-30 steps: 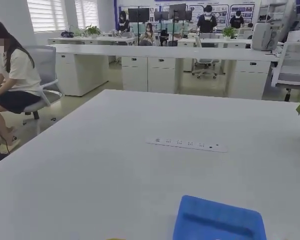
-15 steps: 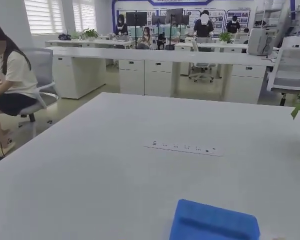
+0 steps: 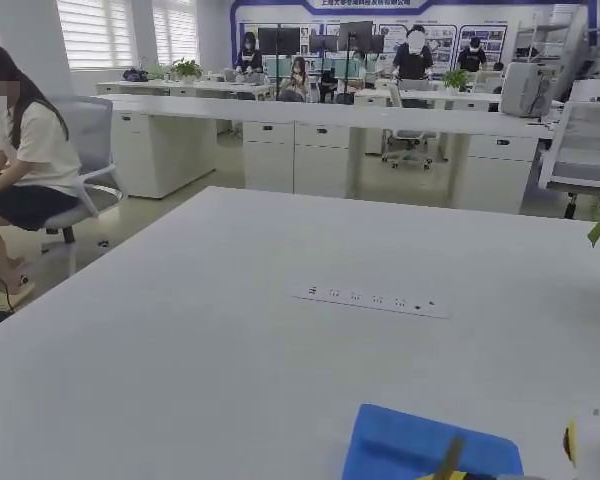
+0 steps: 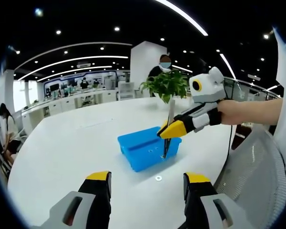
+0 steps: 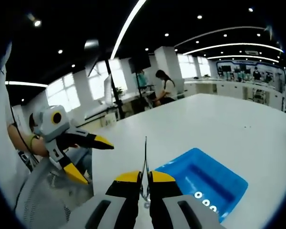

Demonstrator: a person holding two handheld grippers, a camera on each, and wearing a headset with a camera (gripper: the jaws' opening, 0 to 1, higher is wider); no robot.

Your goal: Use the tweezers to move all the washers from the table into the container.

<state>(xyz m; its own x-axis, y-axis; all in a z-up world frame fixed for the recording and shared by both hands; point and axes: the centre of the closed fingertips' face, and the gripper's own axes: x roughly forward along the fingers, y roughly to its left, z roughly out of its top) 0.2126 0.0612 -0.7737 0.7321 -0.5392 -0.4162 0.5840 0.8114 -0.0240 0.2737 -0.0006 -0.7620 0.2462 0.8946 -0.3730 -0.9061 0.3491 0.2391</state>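
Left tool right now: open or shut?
Open. In the left gripper view the left tool has its two yellow-tipped jaws wide apart, gripping nothing. The right gripper view shows it spread too.

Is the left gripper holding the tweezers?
No, the left gripper stands open and empty; the tweezers are clamped in the right gripper.

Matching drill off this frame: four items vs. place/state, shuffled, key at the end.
1 tweezers
2 left gripper
3 loose washer
4 container

A jaws open, holding nothing
B on the table, outside the container
C clamped in the right gripper
D blue, washers inside

Pairs: 1-C, 2-A, 3-B, 4-D
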